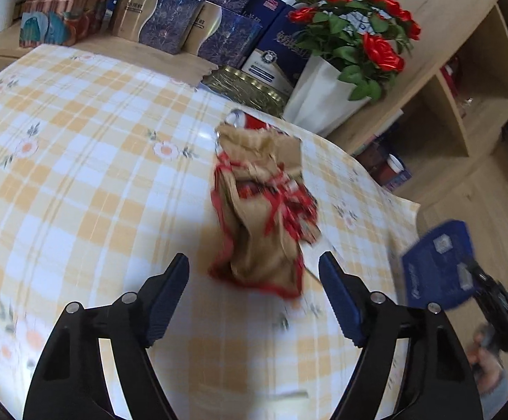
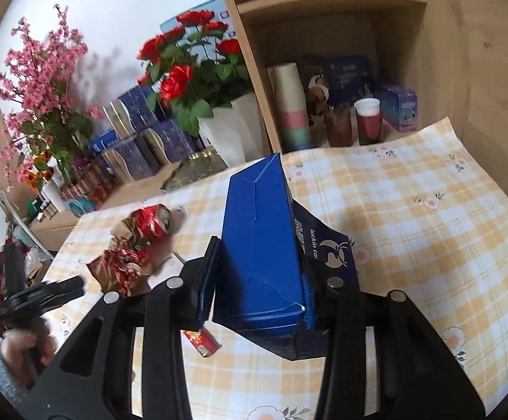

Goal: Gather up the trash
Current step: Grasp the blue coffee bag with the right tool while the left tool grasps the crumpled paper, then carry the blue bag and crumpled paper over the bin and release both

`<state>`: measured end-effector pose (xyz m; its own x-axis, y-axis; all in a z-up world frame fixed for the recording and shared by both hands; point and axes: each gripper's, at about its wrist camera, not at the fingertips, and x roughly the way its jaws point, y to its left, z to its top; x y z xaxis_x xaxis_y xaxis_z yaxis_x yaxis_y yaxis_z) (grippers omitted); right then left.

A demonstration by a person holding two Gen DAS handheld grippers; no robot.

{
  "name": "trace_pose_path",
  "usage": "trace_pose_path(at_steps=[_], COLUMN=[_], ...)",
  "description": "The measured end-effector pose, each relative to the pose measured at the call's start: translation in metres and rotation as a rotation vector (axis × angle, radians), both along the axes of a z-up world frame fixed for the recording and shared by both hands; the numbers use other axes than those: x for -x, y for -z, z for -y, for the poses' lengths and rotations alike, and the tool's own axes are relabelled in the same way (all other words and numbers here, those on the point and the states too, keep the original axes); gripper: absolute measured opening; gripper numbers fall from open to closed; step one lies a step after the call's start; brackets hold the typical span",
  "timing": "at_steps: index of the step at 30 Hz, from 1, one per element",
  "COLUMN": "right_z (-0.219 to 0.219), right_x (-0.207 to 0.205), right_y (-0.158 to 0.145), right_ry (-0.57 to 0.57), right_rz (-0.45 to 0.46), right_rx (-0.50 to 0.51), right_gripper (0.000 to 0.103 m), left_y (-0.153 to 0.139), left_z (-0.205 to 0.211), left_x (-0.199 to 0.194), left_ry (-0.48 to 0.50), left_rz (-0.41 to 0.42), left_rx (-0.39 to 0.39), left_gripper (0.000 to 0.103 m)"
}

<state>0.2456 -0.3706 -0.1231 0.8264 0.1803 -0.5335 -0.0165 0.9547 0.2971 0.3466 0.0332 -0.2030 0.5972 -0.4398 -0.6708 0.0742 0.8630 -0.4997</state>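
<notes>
A crumpled brown-and-red paper wrapper (image 1: 261, 217) lies on the checked tablecloth (image 1: 79, 175), with a crushed red can (image 1: 245, 120) just behind it. My left gripper (image 1: 254, 280) is open, its fingers on either side of the wrapper's near end, slightly short of it. My right gripper (image 2: 254, 280) is shut on a blue paper bag (image 2: 261, 245) and holds it above the table. The wrapper (image 2: 124, 266) and can (image 2: 150, 222) show to its left, and a small red packet (image 2: 201, 341) lies under it. The left gripper (image 2: 44, 294) appears at the left edge.
A white pot of red roses (image 1: 324, 94), a gold tin (image 1: 247, 85) and blue gift boxes (image 1: 226, 31) stand at the table's back. A wooden shelf (image 2: 324, 10) holds stacked cups (image 2: 290, 105) and small cups (image 2: 367, 122). The blue bag and right gripper (image 1: 439, 266) hang off the table's right edge.
</notes>
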Motion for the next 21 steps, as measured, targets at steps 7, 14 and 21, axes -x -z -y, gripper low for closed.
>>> trace_pose_path(at_steps=[7, 14, 21], right_z=[-0.007, -0.013, -0.021], right_x=[0.02, 0.037, 0.056], right_y=[-0.011, -0.013, -0.022], right_ry=[-0.041, -0.056, -0.059], right_rz=[0.031, 0.037, 0.05], right_rx=[0.028, 0.049, 0.012], right_gripper=[0.041, 0.041, 0.041], left_y=[0.031, 0.01, -0.046], left_z=[-0.01, -0.002, -0.015], left_x=[-0.047, -0.035, 0.008], left_ry=[-0.087, -0.012, 0.025], left_rz=[-0.09, -0.023, 0.093], left_rx=[0.159, 0.156, 0.102], left_gripper=[0.073, 0.029, 0.028])
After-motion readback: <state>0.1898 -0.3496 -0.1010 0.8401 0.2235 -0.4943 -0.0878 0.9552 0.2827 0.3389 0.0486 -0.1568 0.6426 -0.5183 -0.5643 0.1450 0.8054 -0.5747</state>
